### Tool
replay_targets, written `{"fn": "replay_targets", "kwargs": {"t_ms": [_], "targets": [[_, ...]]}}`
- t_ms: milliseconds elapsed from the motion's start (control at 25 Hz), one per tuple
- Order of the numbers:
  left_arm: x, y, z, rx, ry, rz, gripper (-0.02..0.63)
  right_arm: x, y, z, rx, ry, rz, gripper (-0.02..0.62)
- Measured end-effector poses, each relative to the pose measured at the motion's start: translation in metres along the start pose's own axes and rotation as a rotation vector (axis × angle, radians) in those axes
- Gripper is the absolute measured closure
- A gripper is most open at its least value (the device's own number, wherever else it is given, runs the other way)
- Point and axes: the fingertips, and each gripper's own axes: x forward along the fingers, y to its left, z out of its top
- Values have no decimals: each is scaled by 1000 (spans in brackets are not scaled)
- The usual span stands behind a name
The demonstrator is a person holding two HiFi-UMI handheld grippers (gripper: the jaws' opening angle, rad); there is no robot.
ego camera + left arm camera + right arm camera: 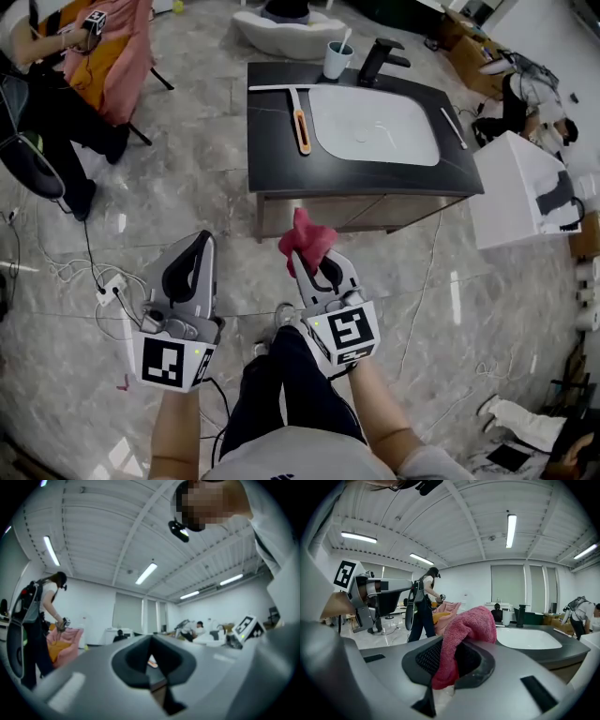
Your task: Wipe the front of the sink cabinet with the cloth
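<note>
The sink cabinet point(361, 214) stands ahead of me, with a dark top and a white basin point(375, 124); its brownish front faces me. My right gripper point(314, 269) is shut on a red-pink cloth point(306, 239), held in the air a short way in front of the cabinet's left part. In the right gripper view the cloth point(466, 630) bulges up between the dark pads point(480, 665), with the basin point(529, 638) beyond at right. My left gripper point(198, 246) hangs to the left over the floor, shut with nothing in it; the left gripper view shows its jaws point(151, 660) meeting.
On the countertop lie a squeegee with an orange handle point(300, 127), a cup point(337, 60) and a black faucet point(379, 59). A white box point(520, 192) stands right of the cabinet. Cables and a power strip point(111, 291) lie on the floor at left. People work at the room's edges.
</note>
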Motion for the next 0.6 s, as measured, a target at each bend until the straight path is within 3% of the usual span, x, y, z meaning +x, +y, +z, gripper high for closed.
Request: {"fn": "replay_targets", "kwargs": {"t_ms": [240,600], "targets": [[16,3,-63,-10,35,-12,601,49,-1,-58,-31,57,49,543],[38,8,-171,-26,57,-40,600,112,-6,-123,-105,28,90,543]]}}
